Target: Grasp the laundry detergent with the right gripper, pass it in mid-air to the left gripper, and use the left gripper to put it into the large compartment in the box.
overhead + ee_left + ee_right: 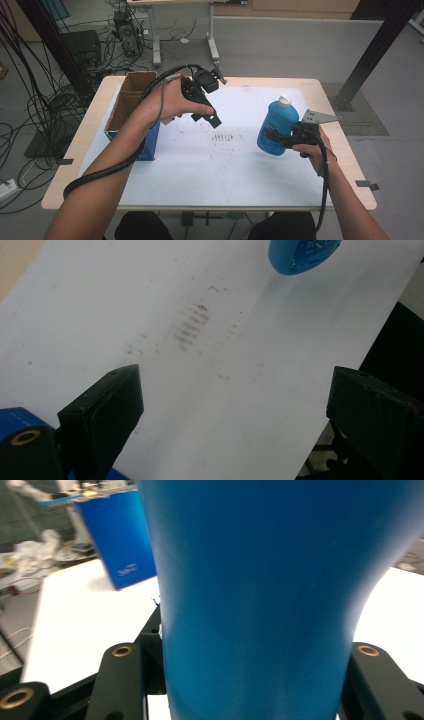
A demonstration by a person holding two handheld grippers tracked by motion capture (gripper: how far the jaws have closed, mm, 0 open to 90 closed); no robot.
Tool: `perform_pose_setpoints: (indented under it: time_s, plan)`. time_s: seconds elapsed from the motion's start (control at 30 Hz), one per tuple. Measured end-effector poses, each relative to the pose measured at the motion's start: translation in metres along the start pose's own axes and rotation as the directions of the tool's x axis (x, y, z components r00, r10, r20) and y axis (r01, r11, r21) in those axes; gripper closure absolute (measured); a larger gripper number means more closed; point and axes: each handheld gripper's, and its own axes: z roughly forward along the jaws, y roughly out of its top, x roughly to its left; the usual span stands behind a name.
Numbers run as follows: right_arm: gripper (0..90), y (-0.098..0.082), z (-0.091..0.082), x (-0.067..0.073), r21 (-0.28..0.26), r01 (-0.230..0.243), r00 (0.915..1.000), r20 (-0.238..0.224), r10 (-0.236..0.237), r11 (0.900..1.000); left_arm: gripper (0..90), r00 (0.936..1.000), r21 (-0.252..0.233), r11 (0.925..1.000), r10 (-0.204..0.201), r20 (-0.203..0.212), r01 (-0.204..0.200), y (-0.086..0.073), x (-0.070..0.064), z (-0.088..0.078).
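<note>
A white sheet (200,160) covers a pale wooden table (345,150), with grey floor, cables and table legs beyond its far edge.

Nearest the person, the right gripper (280,138) is held above the right part of the sheet, its jaws pinching a blue bottle (276,127) across its lower body. The bottle stands almost upright in the grip, tilted a little, its white cap (284,101) at the top and its base clear of the sheet. In the right gripper view the bottle's blue wall (260,595) rises between the two black jaws and presses against both. The grey three-cornered plate (317,117) sits on top of this gripper, on the side away from the bottle, and its cable runs back along the forearm.

Farther off, to the left of the bottle and well apart from it, the left gripper (214,120) is held in the air over the sheet, pointing down and to the right. Its jaws are spread wide with nothing between them; in the left gripper view they frame a patch of faint dark smudges (192,325) on the sheet, and the bottle's rounded base (300,255) shows at the top edge beyond.

Behind and to the left of the left gripper, an open cardboard box (131,97) with blue sides stands at the table's left edge; the right gripper view shows its blue wall (122,540) past the bottle.
</note>
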Motion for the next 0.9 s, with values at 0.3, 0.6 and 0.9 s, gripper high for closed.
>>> perform_pose_setpoints:
  time_s: [0.3,0.6,0.9]
  plan:
    - [44.5,0.013,0.007,0.016,-0.005,0.039,0.9889,-0.144,-0.039,0.999,8.0,0.9947,0.033,0.9942,0.102,0.007,-0.103,0.006,-0.013,-0.007]
    - [44.5,0.026,0.017,0.033,-0.004,0.084,0.9619,-0.261,-0.082,0.996,6.7,0.9888,0.012,0.9894,0.144,0.037,-0.145,0.007,-0.019,-0.013]
    - [44.5,0.038,0.028,0.053,0.007,0.137,0.9232,-0.364,-0.125,0.991,7.1,0.9728,0.005,0.9760,0.217,0.082,-0.218,0.008,-0.025,-0.016]
